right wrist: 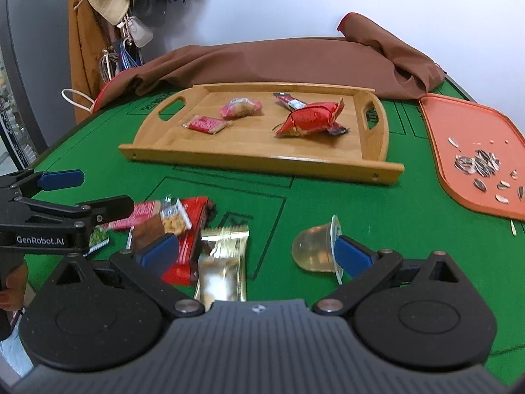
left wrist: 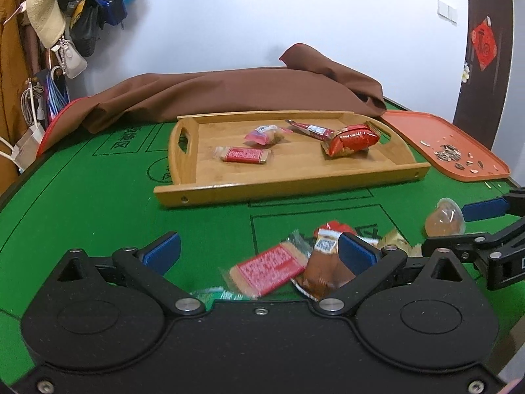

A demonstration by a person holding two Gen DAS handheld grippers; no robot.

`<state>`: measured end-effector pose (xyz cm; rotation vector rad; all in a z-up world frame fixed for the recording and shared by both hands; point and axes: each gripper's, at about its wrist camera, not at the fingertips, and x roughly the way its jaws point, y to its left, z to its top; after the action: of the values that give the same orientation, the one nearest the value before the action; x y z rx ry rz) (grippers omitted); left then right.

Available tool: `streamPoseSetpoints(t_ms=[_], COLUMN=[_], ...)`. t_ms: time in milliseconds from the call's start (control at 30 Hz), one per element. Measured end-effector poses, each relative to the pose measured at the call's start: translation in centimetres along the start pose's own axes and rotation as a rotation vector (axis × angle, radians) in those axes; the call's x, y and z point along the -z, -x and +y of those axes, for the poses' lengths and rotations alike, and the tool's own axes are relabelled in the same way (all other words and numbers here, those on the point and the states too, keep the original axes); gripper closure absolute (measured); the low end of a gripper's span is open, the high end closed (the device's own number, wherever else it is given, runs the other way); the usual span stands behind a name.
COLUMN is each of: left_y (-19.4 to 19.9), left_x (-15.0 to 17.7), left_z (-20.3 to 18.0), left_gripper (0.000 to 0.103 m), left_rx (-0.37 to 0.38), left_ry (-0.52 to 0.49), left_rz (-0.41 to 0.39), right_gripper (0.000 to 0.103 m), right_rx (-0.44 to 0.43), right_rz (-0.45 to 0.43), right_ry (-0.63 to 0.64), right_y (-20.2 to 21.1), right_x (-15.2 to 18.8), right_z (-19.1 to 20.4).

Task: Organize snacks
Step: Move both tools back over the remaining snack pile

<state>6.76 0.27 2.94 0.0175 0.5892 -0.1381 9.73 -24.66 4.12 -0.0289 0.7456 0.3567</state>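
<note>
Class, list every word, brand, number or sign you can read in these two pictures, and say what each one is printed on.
"GenRobot.AI": white letters on the side of the left gripper.
Snack wrappers on the wooden tray and in the pile: print blurred, unreadable.
Green table mat: printed characters, too distorted to read.
Red door hanging: one character, too small.

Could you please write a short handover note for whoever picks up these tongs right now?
Left tongs: open, empty, low over the snack pile near the table's front edge.
Right tongs: open, empty, with the jelly cup, lying on its side on the green table, just inside the right fingertip.
Done: four snacks sit in the wooden tray: a red wafer pack, a pink wrapped sweet, a thin red stick pack and a red crinkled bag.
Left: the jelly cup, the gold packet and the other pile packets.
The orange tray holds sunflower seeds.
</note>
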Motion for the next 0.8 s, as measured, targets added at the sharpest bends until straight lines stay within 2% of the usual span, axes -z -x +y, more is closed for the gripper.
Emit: streamPoseSetpoints(t_ms=[167, 567, 767, 800], left_y=[0.8, 1.2, 1.3, 1.2], left_x=[1.1, 3.1, 3.5, 3.6], left_z=[0.4, 1.4, 1.6, 1.7], left_gripper=[0.001, 0.001, 0.001, 0.001], left_rx=[-0.011, -0.021, -0.019, -0.021], left_ry=[0.012, 0.039, 0.044, 0.047], left_rz=[-0.001, 0.035, 0.038, 0.039], right_gripper=[0.000, 0.000, 0.011, 0.015], right_rx=[0.003, 0.046, 0.040, 0.037], right_rz=[-0.008, -0.017, -0.011, -0.010], right_ry=[-0.011, 0.076, 0.096, 0.093], right_y=[0.7, 1.1, 0.5, 0.5], right_x=[1.3, 3.2, 3.4, 3.4], right_z=[0.2, 2.9, 3.9, 3.9])
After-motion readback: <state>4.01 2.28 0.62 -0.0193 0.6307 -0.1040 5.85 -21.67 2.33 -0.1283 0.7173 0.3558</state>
